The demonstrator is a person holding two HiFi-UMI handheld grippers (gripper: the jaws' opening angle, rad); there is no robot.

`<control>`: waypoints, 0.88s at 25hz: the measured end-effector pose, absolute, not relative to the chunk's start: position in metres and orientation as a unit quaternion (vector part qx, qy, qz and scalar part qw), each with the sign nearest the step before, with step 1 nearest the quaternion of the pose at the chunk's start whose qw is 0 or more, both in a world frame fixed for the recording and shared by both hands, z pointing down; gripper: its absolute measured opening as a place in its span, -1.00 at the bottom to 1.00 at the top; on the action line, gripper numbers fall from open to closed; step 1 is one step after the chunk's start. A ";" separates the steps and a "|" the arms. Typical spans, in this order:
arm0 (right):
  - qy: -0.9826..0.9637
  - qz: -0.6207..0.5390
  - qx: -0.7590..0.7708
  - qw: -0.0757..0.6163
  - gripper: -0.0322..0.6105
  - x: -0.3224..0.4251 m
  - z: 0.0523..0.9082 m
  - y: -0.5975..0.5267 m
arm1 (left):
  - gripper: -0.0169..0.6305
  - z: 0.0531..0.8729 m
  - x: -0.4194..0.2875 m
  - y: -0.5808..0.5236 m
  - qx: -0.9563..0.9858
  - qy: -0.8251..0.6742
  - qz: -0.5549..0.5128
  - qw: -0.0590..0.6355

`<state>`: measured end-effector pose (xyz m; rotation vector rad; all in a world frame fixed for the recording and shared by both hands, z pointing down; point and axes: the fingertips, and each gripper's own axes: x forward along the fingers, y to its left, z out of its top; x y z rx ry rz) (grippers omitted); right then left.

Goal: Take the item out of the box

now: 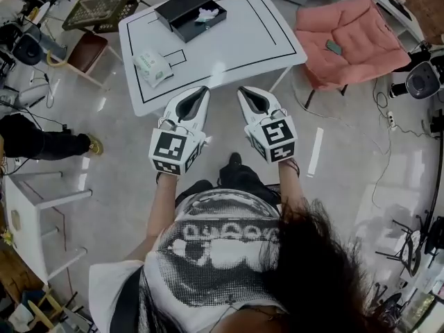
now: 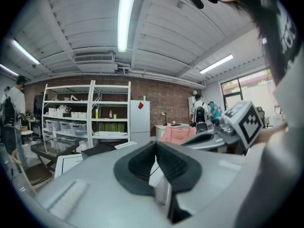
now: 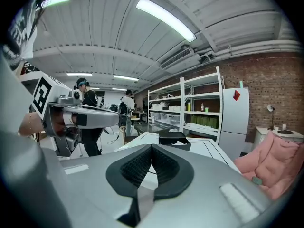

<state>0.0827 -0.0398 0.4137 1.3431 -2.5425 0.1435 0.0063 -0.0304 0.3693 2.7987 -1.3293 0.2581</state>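
Observation:
A black box (image 1: 201,23) lies open at the far side of the white table (image 1: 229,47), its lid (image 1: 179,4) beside it. A crumpled white item (image 1: 207,14) sits inside the box. Both grippers hover side by side over the floor, just short of the table's near edge, pointing toward it. My left gripper (image 1: 200,92) is shut and empty, its pads meeting at the tip (image 2: 156,148). My right gripper (image 1: 248,94) is shut and empty too (image 3: 152,151). The right gripper view shows the box (image 3: 174,139) ahead on the table.
A white and green packet (image 1: 152,68) lies on the table's near left. A pink padded chair (image 1: 350,37) stands right of the table, a wooden chair (image 1: 87,50) at its left. A white stool (image 1: 35,214) and someone's leg (image 1: 41,144) are at left; cables run across the floor at right.

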 end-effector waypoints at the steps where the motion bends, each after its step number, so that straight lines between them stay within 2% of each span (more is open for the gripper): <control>1: -0.877 0.050 0.459 0.132 -0.89 0.088 0.415 -0.046 | -0.95 0.371 0.012 -0.036 0.899 -0.430 0.086 0.017; 12: -0.898 0.049 0.418 0.130 -0.89 0.131 0.426 -0.097 | -0.95 0.383 0.065 -0.080 0.884 -0.456 0.102 0.023; 22: -0.909 0.066 0.394 0.120 -0.89 0.134 0.437 -0.126 | -0.95 0.389 0.062 -0.099 0.864 -0.489 0.116 0.028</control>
